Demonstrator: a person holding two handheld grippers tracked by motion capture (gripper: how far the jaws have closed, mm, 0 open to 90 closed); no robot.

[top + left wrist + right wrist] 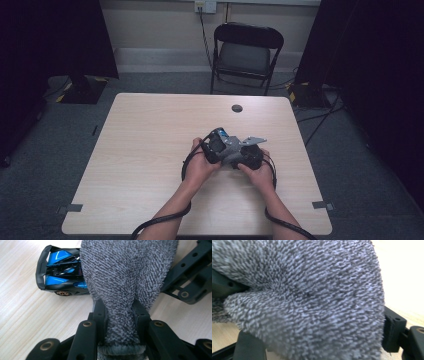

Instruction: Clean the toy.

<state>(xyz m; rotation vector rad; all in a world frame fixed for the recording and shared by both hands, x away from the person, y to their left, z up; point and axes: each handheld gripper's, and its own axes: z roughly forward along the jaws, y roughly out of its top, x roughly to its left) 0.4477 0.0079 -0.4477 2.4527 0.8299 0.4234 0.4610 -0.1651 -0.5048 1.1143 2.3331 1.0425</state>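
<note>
The left gripper (120, 312) is clenched on a grey towelling cloth (125, 277): in the left gripper view the two black jaws pinch a gathered fold of the fabric between them, and the cloth fans out wider beyond the fingertips. In the high view the left gripper (214, 146) sits at the middle of the bench (150, 130), just left of the right gripper (248, 152), the two nearly touching.

The right gripper's jaws stand wide. In the right gripper view the cloth (312, 295) drapes across them; one jaw shows at the right edge and another at the lower left, both at the cloth's margins. Whether the pads press the fabric cannot be told.

A blue and black toy car (62, 273) lies on the bench directly under the far part of the cloth, its rear wing and one wheel exposed to the left in the left gripper view. In the high view the car (220, 133) shows just beyond the left gripper.

A black folding chair (245, 52) stands beyond the far edge of the bench.
</note>
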